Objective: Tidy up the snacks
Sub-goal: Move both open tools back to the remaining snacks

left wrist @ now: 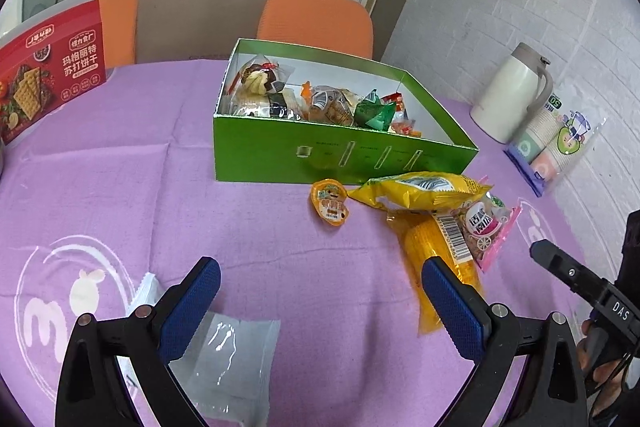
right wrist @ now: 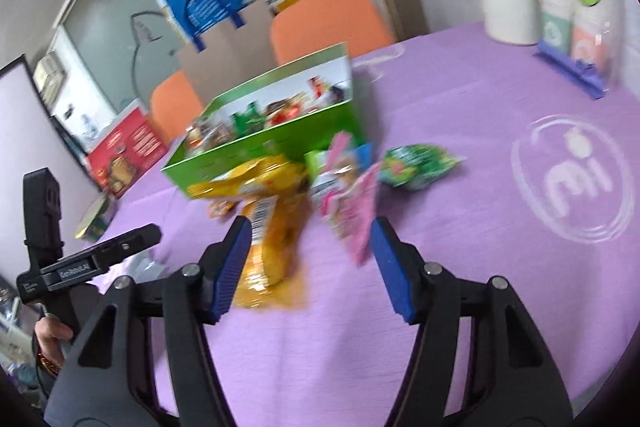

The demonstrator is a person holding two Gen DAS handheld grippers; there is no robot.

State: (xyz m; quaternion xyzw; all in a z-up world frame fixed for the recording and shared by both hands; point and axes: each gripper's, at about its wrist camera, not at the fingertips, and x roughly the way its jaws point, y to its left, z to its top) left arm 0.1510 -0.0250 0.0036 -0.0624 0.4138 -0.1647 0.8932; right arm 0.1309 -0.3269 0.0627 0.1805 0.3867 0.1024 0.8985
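The open green box [left wrist: 304, 155] sits on the purple tablecloth [left wrist: 120, 179] straight ahead of the left claw [left wrist: 320, 301], well beyond its fingertips. Inside it lie wrapped snacks crowded toward its far left end: a clear bag of chocolate-and-cream pastry [left wrist: 260, 77], brown-and-orange packets [left wrist: 328, 103] in the middle, and a green foil packet [left wrist: 374, 113] to their right; the right end of the box shows bare white floor.

The left claw is spread wide with nothing between its blue pads. A clear wrapped packet [left wrist: 228, 351] lies under its left finger. Ahead and to the right, just in front of the box wall, lie a small orange jelly cup [left wrist: 330, 201], a yellow snack bag [left wrist: 416, 189], a long orange-yellow packet [left wrist: 432, 259] and a pink packet [left wrist: 486, 231].

The right claw [right wrist: 310, 263] is also parted, gripping nothing; the orange-yellow packet [right wrist: 272, 227] lies by its left pad and the pink packet [right wrist: 356, 219] near its right pad. A green snack bag [right wrist: 416, 165] lies further ahead to the right.
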